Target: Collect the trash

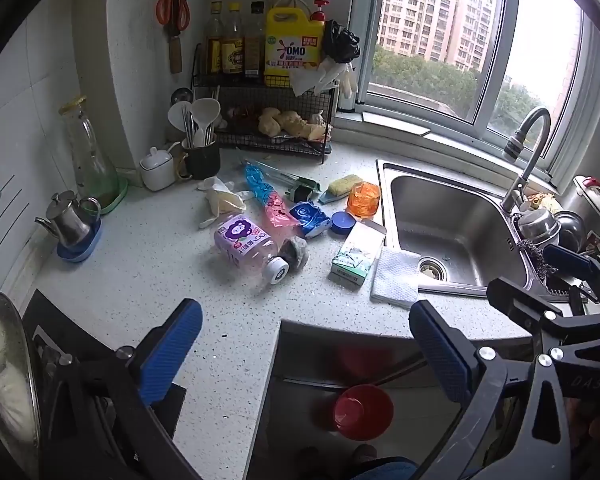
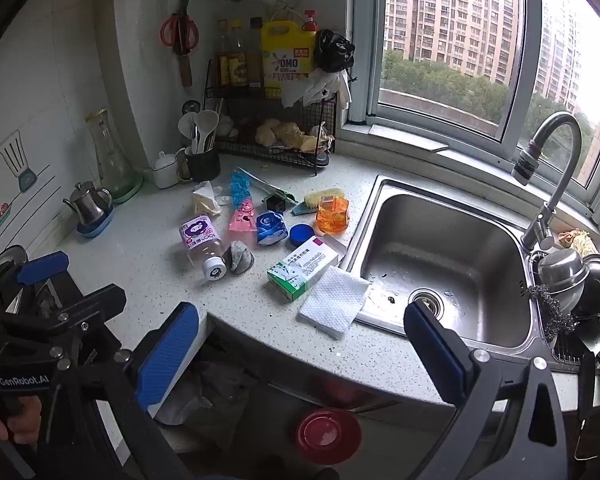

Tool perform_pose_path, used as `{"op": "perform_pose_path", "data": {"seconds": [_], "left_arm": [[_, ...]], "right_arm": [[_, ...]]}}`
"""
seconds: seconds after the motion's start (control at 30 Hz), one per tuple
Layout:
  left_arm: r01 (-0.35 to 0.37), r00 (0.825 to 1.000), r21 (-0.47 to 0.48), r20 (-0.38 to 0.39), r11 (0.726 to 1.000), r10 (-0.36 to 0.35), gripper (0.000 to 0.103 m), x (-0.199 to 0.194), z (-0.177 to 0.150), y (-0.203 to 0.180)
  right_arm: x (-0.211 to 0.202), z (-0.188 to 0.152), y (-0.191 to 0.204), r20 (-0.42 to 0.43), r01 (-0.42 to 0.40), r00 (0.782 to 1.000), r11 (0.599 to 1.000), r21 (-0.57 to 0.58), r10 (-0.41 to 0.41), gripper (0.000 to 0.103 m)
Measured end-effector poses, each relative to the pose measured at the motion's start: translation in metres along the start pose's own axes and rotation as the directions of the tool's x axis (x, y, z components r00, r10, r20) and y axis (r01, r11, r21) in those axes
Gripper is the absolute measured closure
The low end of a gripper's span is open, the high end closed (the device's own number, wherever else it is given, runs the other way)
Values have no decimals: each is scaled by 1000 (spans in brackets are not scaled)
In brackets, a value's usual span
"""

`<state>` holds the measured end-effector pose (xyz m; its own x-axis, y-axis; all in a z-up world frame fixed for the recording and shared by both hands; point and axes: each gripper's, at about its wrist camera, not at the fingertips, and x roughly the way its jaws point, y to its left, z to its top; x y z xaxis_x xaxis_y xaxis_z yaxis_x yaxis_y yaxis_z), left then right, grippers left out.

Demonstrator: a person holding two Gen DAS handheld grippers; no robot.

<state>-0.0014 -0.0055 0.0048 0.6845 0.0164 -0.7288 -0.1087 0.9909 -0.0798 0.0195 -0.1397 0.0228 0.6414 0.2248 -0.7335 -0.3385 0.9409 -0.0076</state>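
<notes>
Speckled kitchen countertop (image 1: 148, 264) by a window carries all the litter, well ahead of both sets of fingers. The left gripper (image 1: 306, 344) and right gripper (image 2: 302, 344) hover near the counter's front edge, each spread wide and empty. Beyond the left fingers lie a pink plastic bottle (image 1: 252, 246) on its side, a blue wrapper (image 1: 310, 218), and a pink-and-blue bag (image 1: 266, 196). Ahead of the right fingers sit a green-and-white carton (image 2: 304, 266) and a white paper towel (image 2: 334, 304) overlapping the sink (image 2: 452, 248) rim. Nothing looks collected yet; every piece remains to gather.
</notes>
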Motion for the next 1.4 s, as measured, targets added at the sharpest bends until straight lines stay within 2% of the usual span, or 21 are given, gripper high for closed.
{"op": "perform_pose_path", "data": {"seconds": [1.4], "left_arm": [[-12, 999, 32, 35, 999, 11, 0, -10, -5, -18]], "right_arm": [[-9, -3, -5, -2, -3, 1000, 1000, -14, 3, 0]]}}
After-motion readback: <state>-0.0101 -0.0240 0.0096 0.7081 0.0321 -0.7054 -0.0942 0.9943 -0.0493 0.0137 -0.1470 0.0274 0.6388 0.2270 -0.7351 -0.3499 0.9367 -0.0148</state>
